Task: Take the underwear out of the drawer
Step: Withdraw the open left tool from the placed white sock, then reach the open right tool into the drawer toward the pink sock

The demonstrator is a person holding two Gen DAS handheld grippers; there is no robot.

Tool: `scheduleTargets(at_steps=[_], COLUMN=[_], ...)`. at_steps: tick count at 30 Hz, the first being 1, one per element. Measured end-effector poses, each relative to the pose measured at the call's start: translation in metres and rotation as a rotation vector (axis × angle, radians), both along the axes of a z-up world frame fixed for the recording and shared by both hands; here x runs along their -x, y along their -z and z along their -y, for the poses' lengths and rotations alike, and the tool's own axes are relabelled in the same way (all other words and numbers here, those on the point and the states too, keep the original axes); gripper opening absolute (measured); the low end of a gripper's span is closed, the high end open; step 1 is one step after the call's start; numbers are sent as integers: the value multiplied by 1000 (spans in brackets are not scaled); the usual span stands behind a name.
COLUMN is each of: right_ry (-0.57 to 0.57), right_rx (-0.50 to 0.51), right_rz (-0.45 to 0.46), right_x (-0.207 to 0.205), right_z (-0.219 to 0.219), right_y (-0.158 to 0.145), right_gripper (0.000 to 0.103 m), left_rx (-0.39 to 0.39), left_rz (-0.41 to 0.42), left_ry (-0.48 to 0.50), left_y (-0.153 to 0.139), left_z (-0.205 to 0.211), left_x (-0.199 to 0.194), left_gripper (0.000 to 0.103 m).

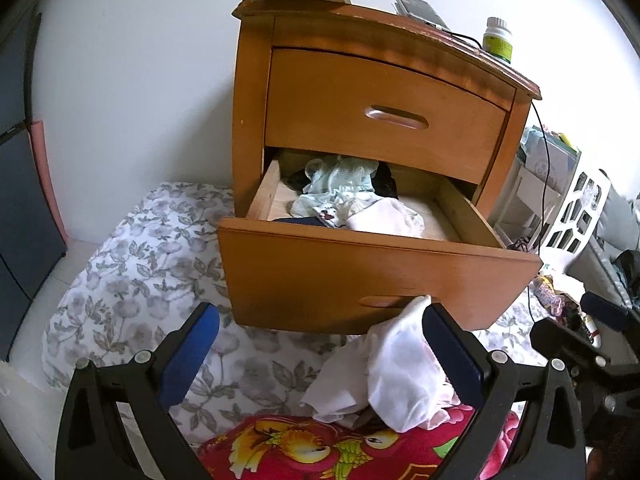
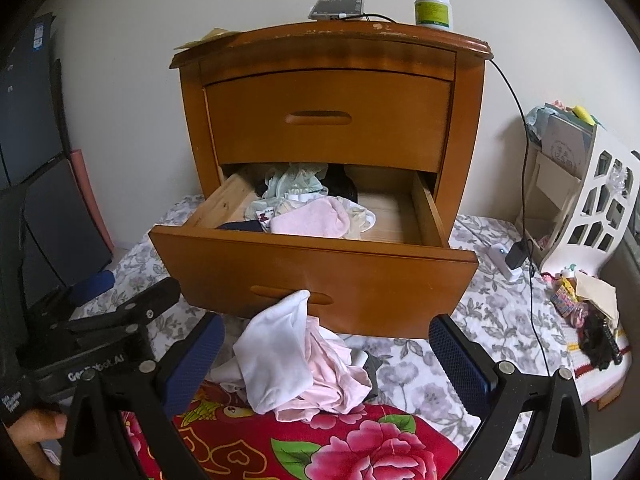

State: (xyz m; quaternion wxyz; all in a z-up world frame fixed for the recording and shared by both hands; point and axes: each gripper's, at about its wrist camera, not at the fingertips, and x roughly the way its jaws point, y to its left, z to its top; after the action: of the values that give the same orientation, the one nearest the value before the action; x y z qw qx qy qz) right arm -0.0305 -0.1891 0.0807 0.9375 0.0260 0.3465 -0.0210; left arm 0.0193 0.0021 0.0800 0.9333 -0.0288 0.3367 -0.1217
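Several garments [image 2: 308,216] are seen heaped in the open drawer [image 2: 316,280]; more lie in a pile [image 2: 296,364] below. Both grippers [image 1: 320,360] [image 2: 326,360] are spread, empty. Fabric is judged light, limp; a raised fold should be pinched.

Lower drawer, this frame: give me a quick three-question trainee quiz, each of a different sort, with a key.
1. True or false: the lower drawer is pulled open and garments lie inside it.
2. Multiple choice: the white and pink pile in front of the nightstand lies A) inside the upper drawer, B) on the bedding below the lower drawer's front, C) on top of the nightstand.
3. Fill in: on the nightstand top, a white-capped ____ stands to the right of the phone.

Key: 1 true; 2 B; 3 bottle. Both the left hand-held gripper and the right hand-held gripper are open and hold nothing.
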Motion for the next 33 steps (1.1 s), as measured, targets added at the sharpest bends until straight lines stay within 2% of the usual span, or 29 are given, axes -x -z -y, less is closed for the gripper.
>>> scheduleTargets(at_steps=[11,19,33], right_ry=[-87,-130,-167], right_rx=[4,38,-50], right_rz=[82,86,80], right_x=[-12,-32,-89], right_z=[-6,-5,12], right_y=[-22,-44,-94], right_gripper=[103,103,103], left_rx=[-17,-4,18], left_rz=[-15,-18,-32], left_ry=[-31,-33,-53], left_y=[14,22,34], left_z=[-12,-18,-29], left_x=[-5,-7,-11], left_gripper=[101,101,101])
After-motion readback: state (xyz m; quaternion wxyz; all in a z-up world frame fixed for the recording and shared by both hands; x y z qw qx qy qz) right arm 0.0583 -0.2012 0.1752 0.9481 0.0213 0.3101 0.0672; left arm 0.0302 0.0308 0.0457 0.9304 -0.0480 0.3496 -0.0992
